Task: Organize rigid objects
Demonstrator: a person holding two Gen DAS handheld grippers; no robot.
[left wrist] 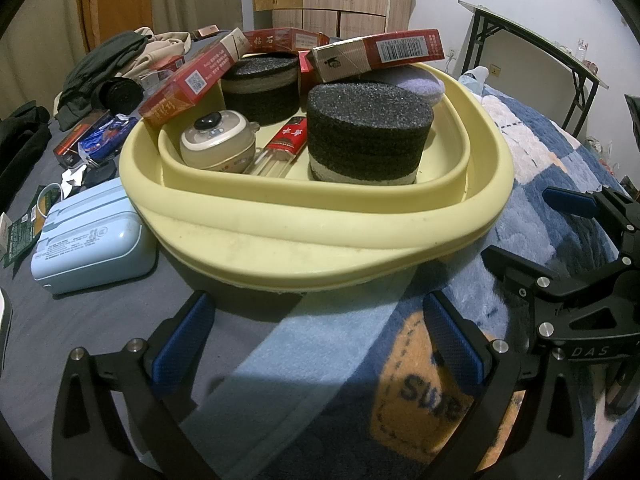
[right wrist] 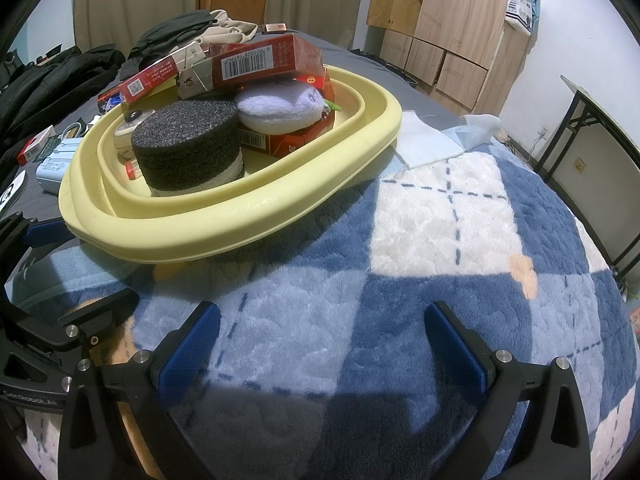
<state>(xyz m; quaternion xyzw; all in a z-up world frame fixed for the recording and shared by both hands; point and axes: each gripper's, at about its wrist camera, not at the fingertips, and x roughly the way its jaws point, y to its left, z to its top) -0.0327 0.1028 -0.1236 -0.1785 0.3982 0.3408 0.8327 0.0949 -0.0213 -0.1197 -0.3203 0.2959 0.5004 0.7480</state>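
The pale yellow collapsible plastic basin [left wrist: 320,216] rests on a bed, partly on the blue-and-white checked fleece blanket [right wrist: 440,208], and already holds two black cylindrical foam blocks [left wrist: 368,136], a cream round device with a dark button [left wrist: 218,144], a lilac plush pad [right wrist: 280,108] and several red cardboard cartons [left wrist: 384,54] stacked loosely across its rim. The left gripper [left wrist: 320,340] and the right gripper [right wrist: 320,344] are both held low in front of the basin, each with its jaws spread wide and nothing between them. A light blue rounded plastic case [left wrist: 92,240] lies just beside the basin on the grey sheet [left wrist: 100,320], and small red boxes [left wrist: 76,140] remain further back; the case is judged the likely next item. It should be approached by the left gripper, spanned across its narrower dimension and clamped squarely on its flat faces. Placement should be made into free floor area of the basin, since the tilted cartons appear liable to slide if knocked.
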